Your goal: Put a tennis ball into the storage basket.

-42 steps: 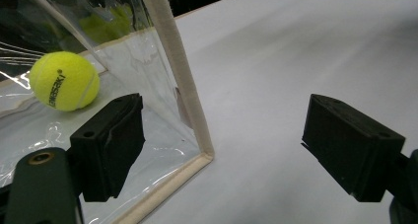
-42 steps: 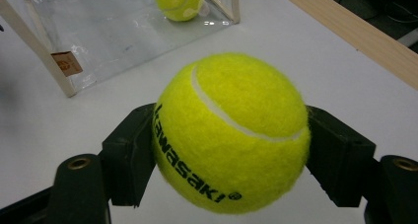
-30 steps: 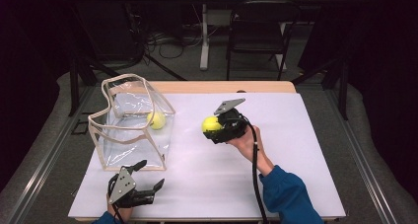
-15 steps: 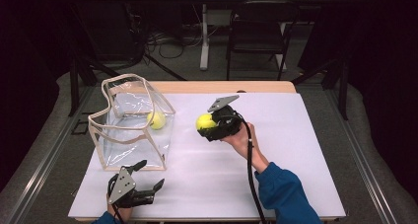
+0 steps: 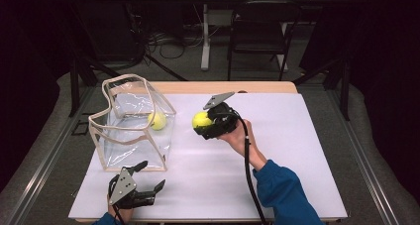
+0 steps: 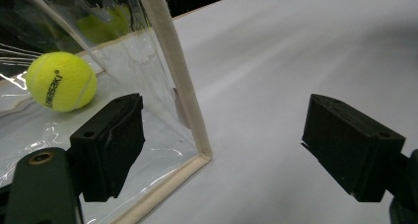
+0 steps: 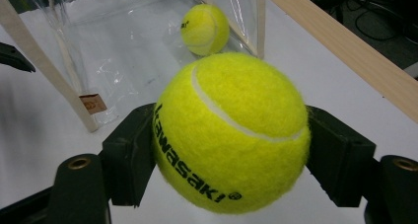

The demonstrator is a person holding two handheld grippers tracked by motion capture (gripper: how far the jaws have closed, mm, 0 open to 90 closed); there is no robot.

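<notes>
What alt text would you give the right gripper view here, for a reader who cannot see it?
A yellow tennis ball printed "Kawasaki" is clamped between the two black jaws of the right gripper, above a white table. Beyond it, a second tennis ball lies inside a clear plastic bag with beige trim.

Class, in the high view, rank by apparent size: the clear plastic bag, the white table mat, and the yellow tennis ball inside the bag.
1. White table mat, largest by far.
2. Clear plastic bag with beige trim.
3. Yellow tennis ball inside the bag, smallest.
The gaps are too wide for nearness to the camera to change the order.
</notes>
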